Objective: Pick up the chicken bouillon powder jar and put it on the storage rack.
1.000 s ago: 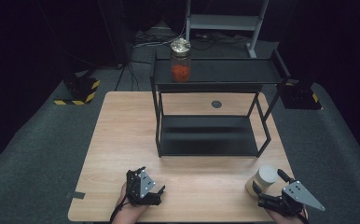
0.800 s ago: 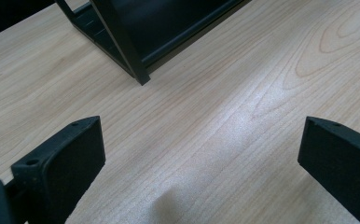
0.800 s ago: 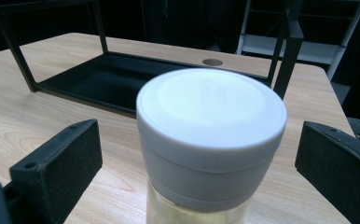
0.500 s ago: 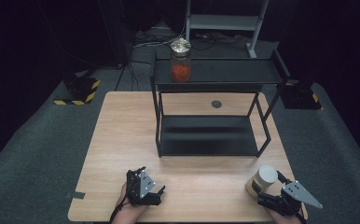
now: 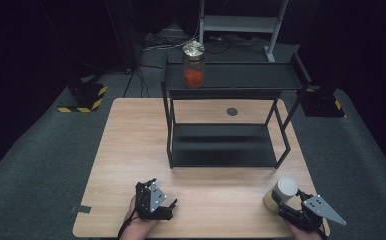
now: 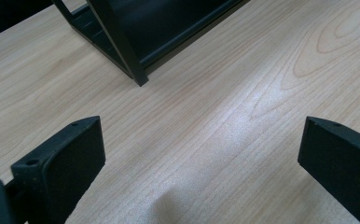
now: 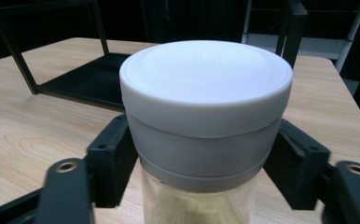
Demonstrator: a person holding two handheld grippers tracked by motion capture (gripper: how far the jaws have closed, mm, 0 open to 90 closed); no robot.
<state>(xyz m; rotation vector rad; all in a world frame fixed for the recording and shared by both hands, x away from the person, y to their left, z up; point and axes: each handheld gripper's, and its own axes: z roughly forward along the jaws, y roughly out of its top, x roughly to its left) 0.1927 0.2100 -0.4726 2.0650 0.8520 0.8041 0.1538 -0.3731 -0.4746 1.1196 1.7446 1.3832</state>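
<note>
The jar (image 7: 206, 135) stands at the table's (image 5: 131, 150) near right corner, and your right gripper (image 5: 287, 204) has just closed its jaws on it below the white lid (image 7: 206, 79). Your left gripper (image 5: 167, 204) rests near left, jaws apart over bare wood, with the black shelf (image 5: 221, 145) beyond.

I count 2 jars: 1 white-lidded jar (image 5: 282, 193) near me at the right of the table (image 5: 131, 145), and 1 jar with red contents (image 5: 193, 65) far off on the left end of the shelf top. There is 1 black two-level rack (image 5: 231, 125), and 1 small dark disc (image 5: 232, 111) lies on the wood behind it. I hold 2 grippers, my left gripper (image 5: 168, 206) and my right gripper (image 5: 283, 204).
</note>
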